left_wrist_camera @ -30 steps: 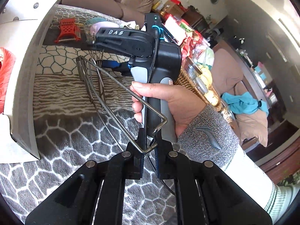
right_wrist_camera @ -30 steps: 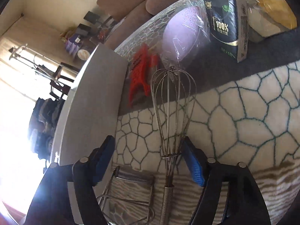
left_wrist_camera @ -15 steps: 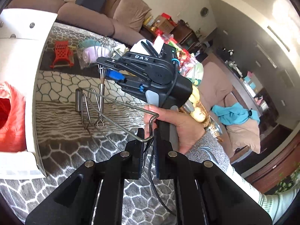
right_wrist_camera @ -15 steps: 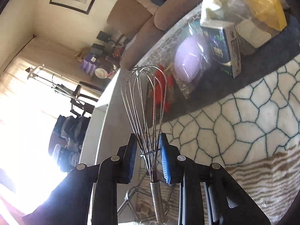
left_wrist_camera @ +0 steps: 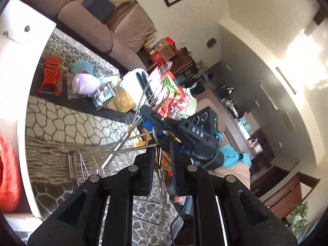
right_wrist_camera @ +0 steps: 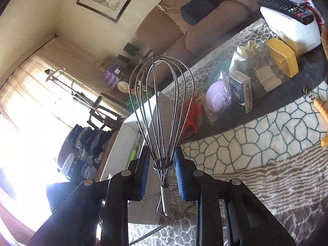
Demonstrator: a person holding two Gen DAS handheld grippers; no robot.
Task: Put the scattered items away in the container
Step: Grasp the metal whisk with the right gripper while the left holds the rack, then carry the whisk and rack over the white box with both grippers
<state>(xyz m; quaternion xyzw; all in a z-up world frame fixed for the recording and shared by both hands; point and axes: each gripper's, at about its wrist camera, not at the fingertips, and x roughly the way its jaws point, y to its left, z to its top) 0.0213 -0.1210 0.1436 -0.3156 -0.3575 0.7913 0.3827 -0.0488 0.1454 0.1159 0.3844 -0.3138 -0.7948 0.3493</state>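
My right gripper (right_wrist_camera: 161,173) is shut on a steel whisk (right_wrist_camera: 162,106) at the neck of its wires and holds it upright in the air. The same whisk (left_wrist_camera: 131,131) shows in the left wrist view, tilted, with the right gripper (left_wrist_camera: 155,125) on it. My left gripper (left_wrist_camera: 162,170) is shut on a bent wire rack (left_wrist_camera: 141,147) and holds it lifted above the patterned cloth. The white container (right_wrist_camera: 123,143) lies to the left, its wall behind the whisk. A red grater (left_wrist_camera: 50,73) and a bagged purple item (left_wrist_camera: 85,83) lie at the far end.
A tissue pack (right_wrist_camera: 240,91), a yellow box (right_wrist_camera: 284,59) and a white appliance with remotes (right_wrist_camera: 291,24) lie along the table's far side. A wicker basket (right_wrist_camera: 325,39) stands at the right. A red bag (left_wrist_camera: 8,174) sits in the container. A sofa stands behind.
Both grippers have risen and tilted. The whisk has been lifted well off the cloth in the right gripper. The wire rack in the left gripper has risen too.
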